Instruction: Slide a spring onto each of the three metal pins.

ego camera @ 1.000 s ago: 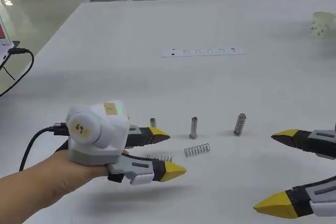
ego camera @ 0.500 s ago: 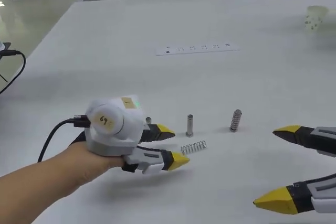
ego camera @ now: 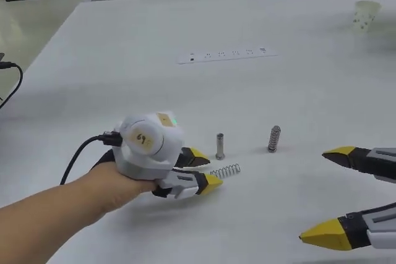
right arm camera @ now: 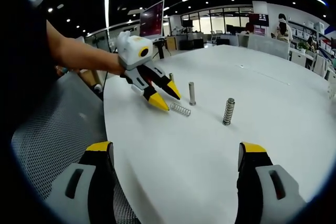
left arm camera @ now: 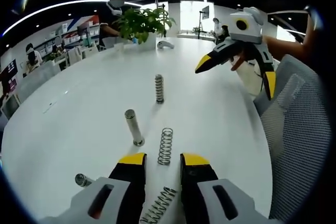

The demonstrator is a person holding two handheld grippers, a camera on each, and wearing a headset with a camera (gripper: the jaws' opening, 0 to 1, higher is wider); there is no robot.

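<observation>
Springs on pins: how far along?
Done: one spring sits on the right-hand pin. In hand: left gripper straddles a loose spring, jaws parted. Left: middle pin and left pin bare; second spring lies on the table. Right gripper open, empty.

The head view looks forward and down across the white table (ego camera: 297, 91). The left gripper view skims low along it, close behind a lying spring (left arm camera: 165, 146); the right gripper view faces back (both share the bare upright pin (right arm camera: 191, 93)).
</observation>
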